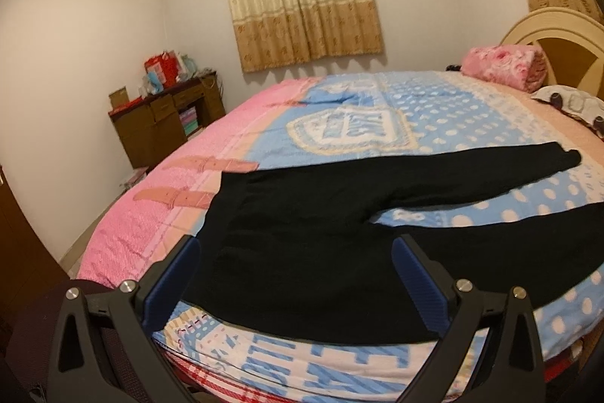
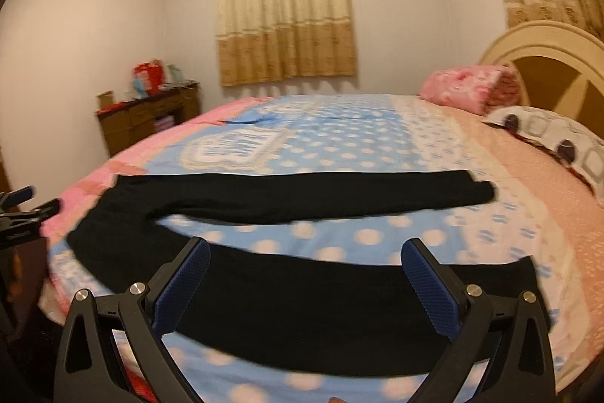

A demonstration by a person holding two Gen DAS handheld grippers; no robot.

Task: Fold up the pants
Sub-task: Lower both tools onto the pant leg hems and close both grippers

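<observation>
Black pants [image 1: 302, 225] lie spread flat on the bed, waist to the left and both legs running right, parted in a V. In the right wrist view the pants [image 2: 302, 308] show the near leg under the gripper and the far leg behind it. My left gripper [image 1: 298, 252] hovers open over the waist and hip part, with nothing between its blue pads. My right gripper [image 2: 304, 252] hangs open above the near leg, also holding nothing. The left gripper [image 2: 34, 203] shows at the left edge of the right wrist view.
The bed cover [image 1: 415, 108] is blue with white dots and pink at the left side. A folded pink blanket [image 1: 506, 67] and a pillow [image 2: 555, 138] lie by the cream headboard [image 2: 547, 55]. A brown desk [image 1: 166, 119] with clutter stands in the far corner under curtains.
</observation>
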